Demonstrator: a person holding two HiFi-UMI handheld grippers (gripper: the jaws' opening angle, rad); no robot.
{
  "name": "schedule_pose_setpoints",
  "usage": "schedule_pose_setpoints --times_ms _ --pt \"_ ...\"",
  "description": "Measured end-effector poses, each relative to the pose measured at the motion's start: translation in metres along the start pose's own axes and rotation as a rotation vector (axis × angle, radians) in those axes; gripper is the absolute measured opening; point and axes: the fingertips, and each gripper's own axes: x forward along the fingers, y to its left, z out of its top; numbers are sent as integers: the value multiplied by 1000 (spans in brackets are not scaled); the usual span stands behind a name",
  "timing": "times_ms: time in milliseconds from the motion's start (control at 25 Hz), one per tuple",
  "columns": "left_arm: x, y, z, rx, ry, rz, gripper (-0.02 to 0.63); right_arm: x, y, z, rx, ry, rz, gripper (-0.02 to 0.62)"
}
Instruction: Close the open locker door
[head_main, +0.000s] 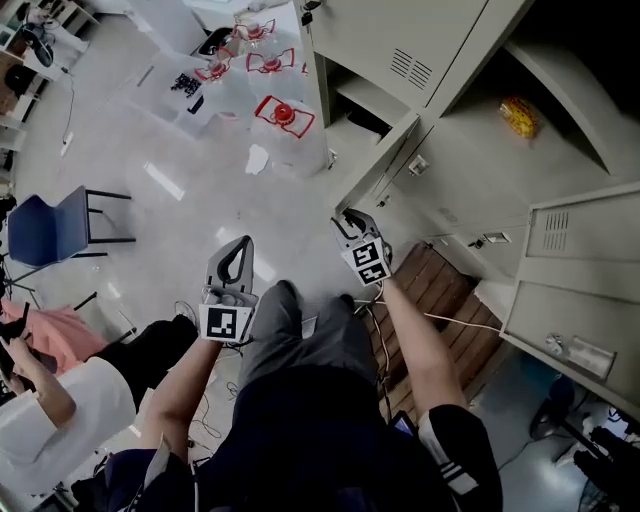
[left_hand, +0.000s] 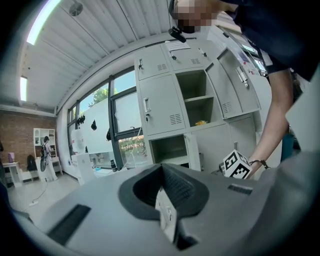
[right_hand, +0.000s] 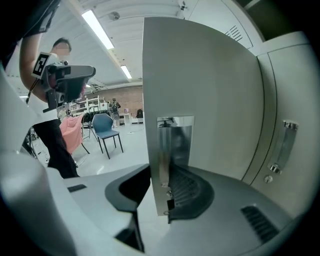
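The open grey locker door (head_main: 385, 160) stands out from the bank of lockers, seen edge-on from above. My right gripper (head_main: 347, 218) is at the door's free edge. In the right gripper view the door (right_hand: 200, 90) fills the middle, and its edge with the shiny latch plate (right_hand: 175, 145) sits between the jaws of my right gripper (right_hand: 159, 200), which are shut on it. My left gripper (head_main: 243, 243) hangs left of the door, apart from it, its fingertips together and nothing in them. In the left gripper view, my left gripper (left_hand: 167, 210) faces the lockers from a distance.
A second locker stands open higher up with a yellow packet (head_main: 518, 116) inside. A wooden pallet (head_main: 440, 290) lies at the lockers' foot. A blue chair (head_main: 50, 225) and a seated person (head_main: 60, 390) are at the left. A white table with red wire frames (head_main: 283, 113) is behind.
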Motion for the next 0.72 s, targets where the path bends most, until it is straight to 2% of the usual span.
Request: schedule_pose_setpoints --times_ms 240,360,520,720 --pt "17 22 -1 -23 -23 -39 3 26 1 15 26 2 -38 115" --pt "30 40 -4 -25 -37 -93 3 45 -1 25 47 -8 -72 112" --pt "54 70 -12 -13 -46 -178 3 72 -12 42 97 -17 -163 110" --pt "79 100 -14 183 -53 -334 3 101 -25 54 152 -19 -261 110"
